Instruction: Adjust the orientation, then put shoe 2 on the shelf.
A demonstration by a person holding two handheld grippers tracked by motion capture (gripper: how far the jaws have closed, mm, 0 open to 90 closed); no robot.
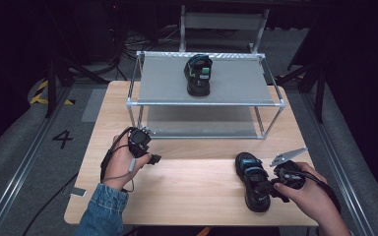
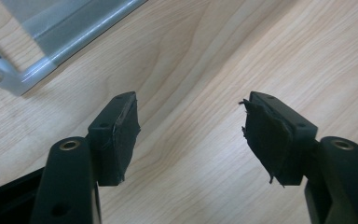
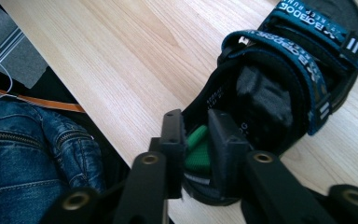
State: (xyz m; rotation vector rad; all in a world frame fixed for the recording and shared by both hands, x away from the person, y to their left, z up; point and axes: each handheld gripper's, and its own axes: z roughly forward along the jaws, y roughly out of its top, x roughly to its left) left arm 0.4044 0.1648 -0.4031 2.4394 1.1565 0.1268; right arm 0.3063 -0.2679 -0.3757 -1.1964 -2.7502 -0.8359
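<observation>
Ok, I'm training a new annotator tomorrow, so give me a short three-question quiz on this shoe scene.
1. True or false: the left gripper is shut on a sandal.
2. What does the right gripper clamp? A) rack frame B) heel of the sandal on the table C) cable
3. Where does the other sandal stand?

Key: 1 false, it is open above bare table. 2 B. 3 On the top shelf of the metal rack.

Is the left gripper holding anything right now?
No, the left gripper has its jaws spread wide with only bare wooden table between them.
</observation>
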